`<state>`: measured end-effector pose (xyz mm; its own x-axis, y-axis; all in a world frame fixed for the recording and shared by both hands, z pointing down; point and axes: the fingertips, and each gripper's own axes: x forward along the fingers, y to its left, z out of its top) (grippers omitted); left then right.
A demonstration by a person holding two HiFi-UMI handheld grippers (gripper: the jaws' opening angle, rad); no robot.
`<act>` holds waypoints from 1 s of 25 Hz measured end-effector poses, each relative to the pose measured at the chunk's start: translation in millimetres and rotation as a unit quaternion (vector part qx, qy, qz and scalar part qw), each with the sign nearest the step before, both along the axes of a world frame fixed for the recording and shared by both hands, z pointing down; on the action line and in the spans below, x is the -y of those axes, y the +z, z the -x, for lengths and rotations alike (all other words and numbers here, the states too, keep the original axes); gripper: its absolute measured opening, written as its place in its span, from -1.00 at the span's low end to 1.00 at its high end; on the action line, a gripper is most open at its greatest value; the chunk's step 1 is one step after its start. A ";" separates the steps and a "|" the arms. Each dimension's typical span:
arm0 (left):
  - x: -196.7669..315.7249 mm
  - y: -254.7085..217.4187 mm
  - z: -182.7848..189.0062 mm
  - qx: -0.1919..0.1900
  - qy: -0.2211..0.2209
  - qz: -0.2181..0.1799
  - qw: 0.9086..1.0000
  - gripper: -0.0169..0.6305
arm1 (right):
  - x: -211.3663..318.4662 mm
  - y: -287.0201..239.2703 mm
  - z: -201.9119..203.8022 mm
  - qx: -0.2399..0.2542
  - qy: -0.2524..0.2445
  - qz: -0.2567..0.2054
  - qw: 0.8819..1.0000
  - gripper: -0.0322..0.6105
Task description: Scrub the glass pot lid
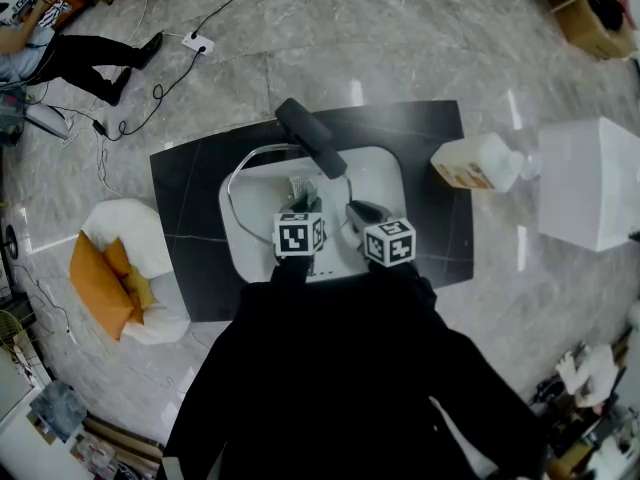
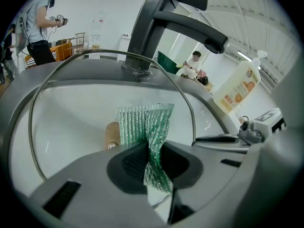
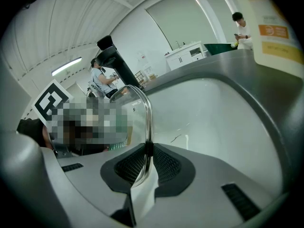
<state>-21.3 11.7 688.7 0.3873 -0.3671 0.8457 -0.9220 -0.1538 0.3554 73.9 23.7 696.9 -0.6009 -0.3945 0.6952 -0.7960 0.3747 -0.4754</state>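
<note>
The glass pot lid with a metal rim stands tilted in the white sink. My right gripper is shut on the lid's rim at its near edge. My left gripper is shut on a green mesh scrub pad, which it holds against the lid's glass beside the brown knob. The rim arcs around the pad in the left gripper view. In the head view the left gripper and right gripper sit side by side over the basin.
A black faucet reaches over the sink from the back. A soap bottle lies on the dark counter at the right. A white box stands on the floor beyond it, and an orange and white cushion at the left.
</note>
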 end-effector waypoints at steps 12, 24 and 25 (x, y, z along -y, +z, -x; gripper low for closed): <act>-1.5 -0.6 -18.7 -0.019 0.019 0.001 1.000 -0.75 | -1.1 2.7 -1.3 0.001 0.001 0.002 1.000 -0.73; 0.5 -8.8 -31.9 -0.042 0.037 0.004 0.998 -0.75 | -1.7 3.0 -1.5 0.002 0.001 0.003 1.000 -0.73; 0.9 -9.1 -32.4 -0.043 0.038 0.004 0.998 -0.75 | -1.6 2.9 -1.4 0.002 0.001 0.002 1.000 -0.73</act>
<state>11.1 10.9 679.6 0.4854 -0.3276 0.8106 -0.8736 -0.2196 0.4343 75.3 25.2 699.9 -0.6030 -0.3931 0.6942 -0.7949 0.3701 -0.4808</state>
